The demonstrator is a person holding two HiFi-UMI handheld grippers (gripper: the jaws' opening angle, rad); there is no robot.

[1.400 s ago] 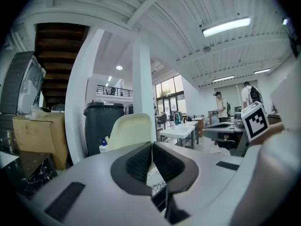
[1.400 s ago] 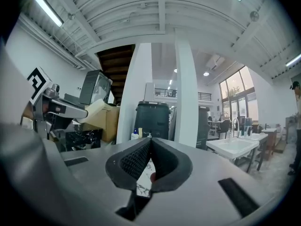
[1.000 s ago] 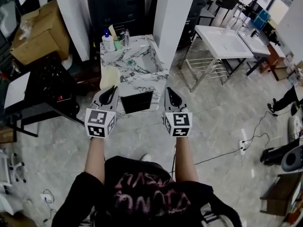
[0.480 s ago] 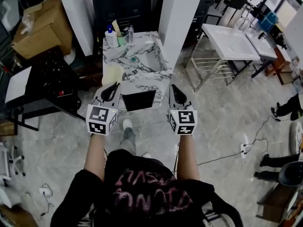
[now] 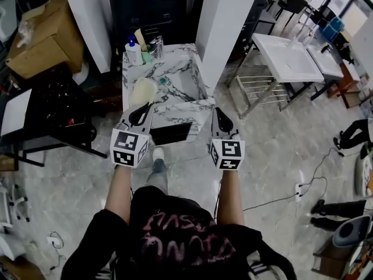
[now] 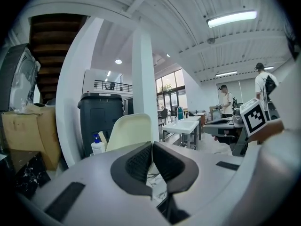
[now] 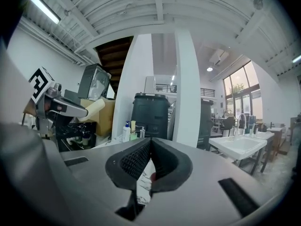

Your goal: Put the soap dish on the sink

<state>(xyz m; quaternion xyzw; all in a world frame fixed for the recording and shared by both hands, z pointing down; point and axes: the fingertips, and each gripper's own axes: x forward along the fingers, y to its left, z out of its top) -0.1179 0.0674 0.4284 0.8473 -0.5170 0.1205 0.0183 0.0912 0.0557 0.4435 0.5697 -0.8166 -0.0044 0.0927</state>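
Observation:
The soap dish (image 5: 142,91) is pale cream and oval, and my left gripper (image 5: 140,112) is shut on its near edge. It hangs over the left front part of the marble sink (image 5: 181,102). In the left gripper view the soap dish (image 6: 129,131) stands up just beyond the left gripper (image 6: 152,145), whose jaws meet. My right gripper (image 5: 221,116) is shut with nothing in it, just off the sink's front right corner. In the right gripper view the right gripper (image 7: 150,152) has its pads pressed together, and the marble sink (image 7: 141,192) shows below them.
At the back of the sink stand a white pump bottle (image 5: 133,51), a green cup (image 5: 145,53) and a faucet (image 5: 156,44). A white pillar (image 5: 224,16) rises to the right, cardboard boxes (image 5: 41,34) and a black table (image 5: 52,109) lie to the left.
The person has stepped towards the sink. Both grippers have moved forward, and the soap dish has come from the sink's front left edge to over its counter.

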